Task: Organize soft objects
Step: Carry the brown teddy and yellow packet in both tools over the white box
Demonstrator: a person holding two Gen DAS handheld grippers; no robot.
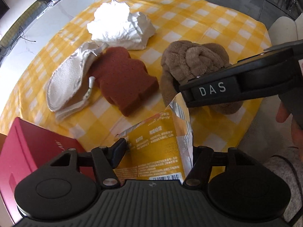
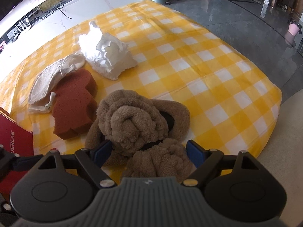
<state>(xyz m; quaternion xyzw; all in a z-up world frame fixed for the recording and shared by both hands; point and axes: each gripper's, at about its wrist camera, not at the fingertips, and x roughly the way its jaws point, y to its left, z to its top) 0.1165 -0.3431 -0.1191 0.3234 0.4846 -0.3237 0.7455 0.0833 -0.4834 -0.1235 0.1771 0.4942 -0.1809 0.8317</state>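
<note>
Your right gripper (image 2: 146, 150) is reaching wide open around the near brown slippers (image 2: 140, 121); close gently on one. Your left gripper (image 1: 159, 149) is pinching the yellow bag (image 1: 161, 141).

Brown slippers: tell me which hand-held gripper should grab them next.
Right. The right hand-held gripper is open with the slippers between its fingers; the left holds a yellow bag.

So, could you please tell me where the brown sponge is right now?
The brown sponge lies on the checked tablecloth, left of centre in both views, against the white slipper and just left of the brown plush slippers.
</note>
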